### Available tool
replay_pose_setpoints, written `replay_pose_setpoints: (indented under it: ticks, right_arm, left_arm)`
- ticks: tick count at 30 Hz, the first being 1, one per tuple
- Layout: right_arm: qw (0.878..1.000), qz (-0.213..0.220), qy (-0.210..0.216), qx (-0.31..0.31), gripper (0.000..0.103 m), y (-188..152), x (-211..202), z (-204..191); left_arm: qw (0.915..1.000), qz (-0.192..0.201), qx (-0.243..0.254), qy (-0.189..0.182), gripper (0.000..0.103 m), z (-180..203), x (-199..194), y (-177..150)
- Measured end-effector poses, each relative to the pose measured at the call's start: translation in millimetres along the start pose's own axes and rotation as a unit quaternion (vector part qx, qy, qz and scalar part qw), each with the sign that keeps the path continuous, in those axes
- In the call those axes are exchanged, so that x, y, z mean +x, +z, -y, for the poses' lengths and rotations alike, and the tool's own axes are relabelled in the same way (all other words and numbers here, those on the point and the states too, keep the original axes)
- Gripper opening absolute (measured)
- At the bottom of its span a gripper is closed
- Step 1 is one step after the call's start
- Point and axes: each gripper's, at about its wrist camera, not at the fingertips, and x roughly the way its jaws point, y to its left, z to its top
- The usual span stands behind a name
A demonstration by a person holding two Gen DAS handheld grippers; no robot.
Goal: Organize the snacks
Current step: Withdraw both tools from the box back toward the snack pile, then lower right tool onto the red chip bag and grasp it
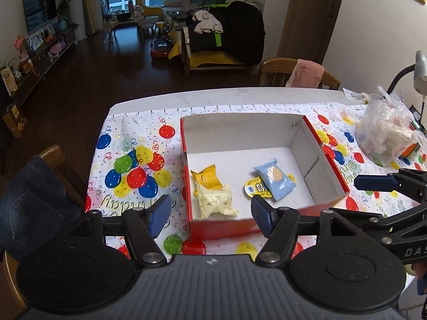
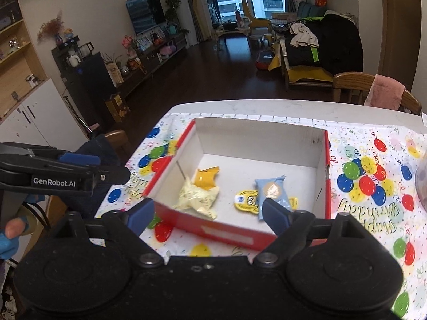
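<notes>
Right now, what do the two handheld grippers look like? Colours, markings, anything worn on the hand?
Both are matte black linkage frames with two round black discs at the base and blue-padded fingers. The left gripper has a ribbed grey centre plate, and "GenRobot.AI" in white on its side. The right gripper shows "DAS" lettering. A blue glove covers the left hand.

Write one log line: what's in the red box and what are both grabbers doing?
box: four snacks inside | left gripper: jaws open, empty | right gripper: jaws open, empty | clear bag: beside box

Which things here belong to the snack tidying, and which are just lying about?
For the job:
- red cardboard box
- orange-yellow packet
- pale yellow packet
- light blue packet
- round yellow packet

Lying about:
- crumpled clear plastic bag
- pink cloth on chair
</notes>
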Motion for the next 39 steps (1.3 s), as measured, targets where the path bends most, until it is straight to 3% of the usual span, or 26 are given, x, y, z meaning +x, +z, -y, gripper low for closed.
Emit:
replay_pose_setpoints:
  ticks: [4,12,20,27,39]
  right_arm:
    - [1.0,0.006,0.002,0.005,0.098,-15.0,-11.0,-6.2]
    - [1.0,0.007,0.009,0.02,0.102,-52.3,-21.8,-12.8]
    - [0.999,-0.012,-0.008,0.028,0.103,-95.9,-19.5,-14.3]
    - [0.999,-0.052,-0.01,-0.003,0.103,-128.7,-5.6,-13.5]
    - [0.992,-0.118,-0.006,-0.038,0.1,-150.1,39.7,-10.8]
  left_arm:
    - [0.9999,0.008,0.004,-0.005,0.068,-1.8,-11.4,-16.6]
    - [0.9996,0.021,-0.009,-0.016,0.077,-6.1,-27.9,-51.5]
    - [0.9994,0.027,0.012,-0.02,0.084,-4.1,-32.1,-89.3]
    - [0.9986,-0.012,0.03,-0.041,0.084,-4.7,-23.1,-127.5]
    - [0.9906,-0.065,0.072,-0.096,0.084,2.7,-18.0,-173.2]
